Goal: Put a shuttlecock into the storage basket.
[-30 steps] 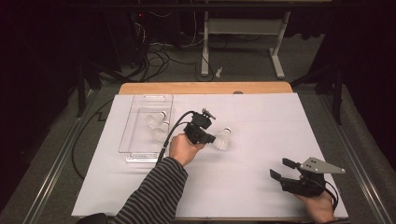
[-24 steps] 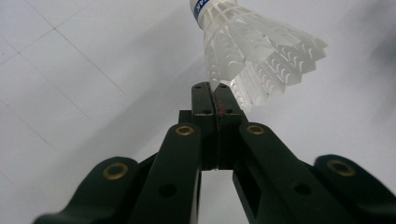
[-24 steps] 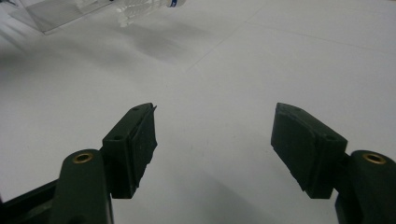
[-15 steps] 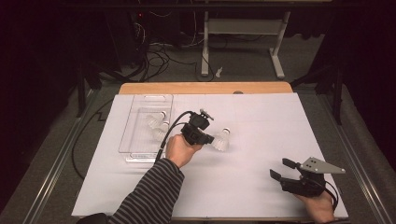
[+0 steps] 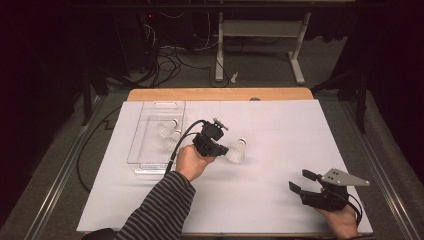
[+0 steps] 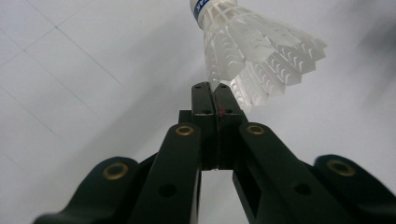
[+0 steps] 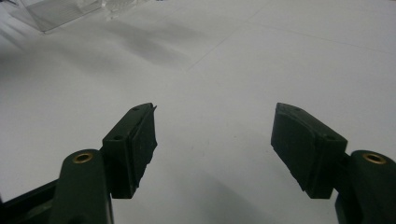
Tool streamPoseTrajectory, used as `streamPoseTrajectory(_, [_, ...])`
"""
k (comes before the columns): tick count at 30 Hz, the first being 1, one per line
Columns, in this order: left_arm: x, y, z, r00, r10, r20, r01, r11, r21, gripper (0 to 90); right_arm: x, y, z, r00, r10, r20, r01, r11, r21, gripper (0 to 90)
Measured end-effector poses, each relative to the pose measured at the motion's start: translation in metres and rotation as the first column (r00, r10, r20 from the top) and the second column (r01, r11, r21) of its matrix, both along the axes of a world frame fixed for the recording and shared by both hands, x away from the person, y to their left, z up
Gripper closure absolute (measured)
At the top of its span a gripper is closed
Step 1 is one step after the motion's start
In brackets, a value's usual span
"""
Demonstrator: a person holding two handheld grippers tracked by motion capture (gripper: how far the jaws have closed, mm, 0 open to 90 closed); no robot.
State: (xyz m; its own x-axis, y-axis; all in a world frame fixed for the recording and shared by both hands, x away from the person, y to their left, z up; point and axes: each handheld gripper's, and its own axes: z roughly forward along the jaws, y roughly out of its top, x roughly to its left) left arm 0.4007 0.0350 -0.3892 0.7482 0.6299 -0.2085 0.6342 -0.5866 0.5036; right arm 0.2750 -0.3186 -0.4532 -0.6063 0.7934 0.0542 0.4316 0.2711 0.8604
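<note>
Shuttlecock [image 5: 236,151] first: from the high view I see it just right of the clear tray [image 5: 145,145], over the white sheet [image 5: 280,125], with my left gripper [image 5: 222,149] clamped on the edge of its feathers. Two more shuttlecocks [image 5: 169,134] lie inside the tray. My right gripper [image 5: 299,182] sits low, well away from the tray, jaws spread.

From the left gripper view, the jaws are pinched together on a feather at the skirt's edge of the shuttlecock [image 6: 254,56], its cork pointing away.

From the right gripper view, the jaws of my right gripper [image 7: 212,135] stand wide with nothing between them, and the tray [image 7: 60,11] is far off.
</note>
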Motion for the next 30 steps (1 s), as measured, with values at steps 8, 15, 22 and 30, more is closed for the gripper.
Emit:
streamPoseTrajectory(8, [-0.003,0.005,0.002,1.0,0.0,0.003,0.0,1.0,0.001,90.0,0.0,0.0,0.0,1.0,-0.001,0.0,0.001,1.0,-0.001,31.5])
streamPoseTrajectory(15, [-0.005,0.009,0.003,1.0,0.002,0.008,-0.002,1.0,0.0,90.0,0.0,0.0,0.0,1.0,-0.001,0.0,0.001,1.0,-0.001,31.4])
streamPoseTrajectory(22, [-0.007,0.013,0.005,0.9999,0.002,0.017,-0.002,1.0,0.002,90.0,0.0,0.0,0.0,1.0,-0.001,0.0,0.001,1.0,-0.001,31.4])
streamPoseTrajectory(30, [-0.008,0.017,0.009,0.9998,0.006,0.02,-0.006,1.0,0.002,90.0,0.0,0.001,0.0,1.0,-0.001,-0.001,0.001,1.0,-0.002,31.5])
